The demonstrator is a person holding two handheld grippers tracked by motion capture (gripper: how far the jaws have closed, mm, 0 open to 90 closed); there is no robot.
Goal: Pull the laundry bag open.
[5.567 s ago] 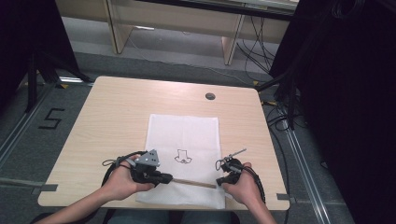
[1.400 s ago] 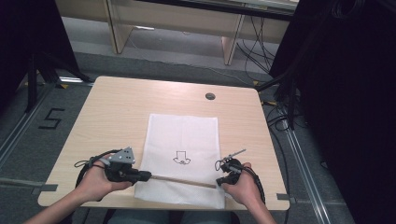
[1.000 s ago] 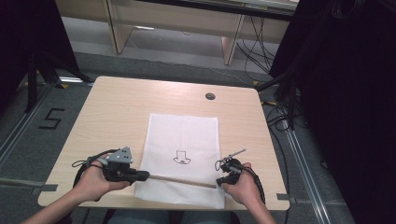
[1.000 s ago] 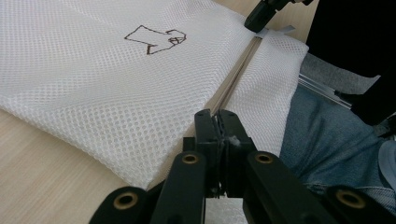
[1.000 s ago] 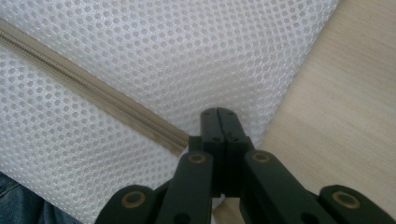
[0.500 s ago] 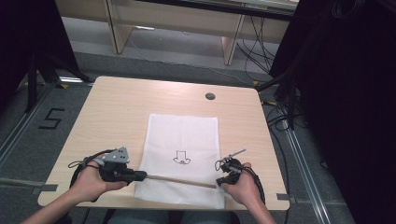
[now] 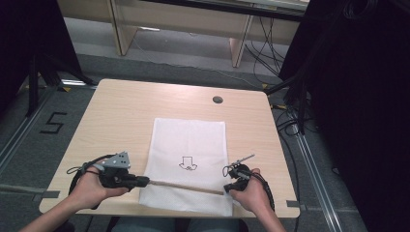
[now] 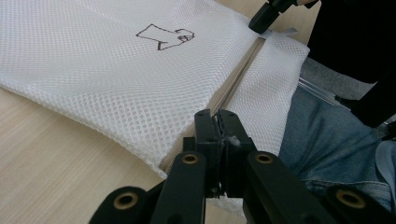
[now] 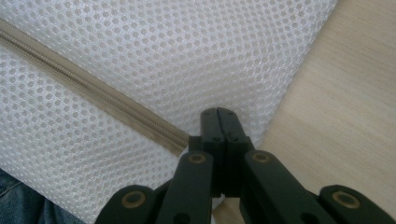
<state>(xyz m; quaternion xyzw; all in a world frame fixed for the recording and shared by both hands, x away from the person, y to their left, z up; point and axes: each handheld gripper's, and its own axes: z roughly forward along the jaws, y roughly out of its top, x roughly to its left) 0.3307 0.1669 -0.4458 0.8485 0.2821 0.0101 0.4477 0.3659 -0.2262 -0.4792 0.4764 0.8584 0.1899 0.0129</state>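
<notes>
On one table, one mesh bag, apparently pinched by two grippers

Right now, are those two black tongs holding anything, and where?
Both pinch the white mesh zip bag: the left tongs at the zipper's left end, apparently its pull, the right tongs on the mesh at the zipper's right end.

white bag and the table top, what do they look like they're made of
The white bag looks like synthetic mesh fabric, likely polyester: a regular grid of small holes, soft matte sheen, with a beige toothed zipper sewn across it. The table looks like light wood-grain laminate, smooth and matte, though solid wood cannot be ruled out. Both claws are black, probably plastic.
</notes>
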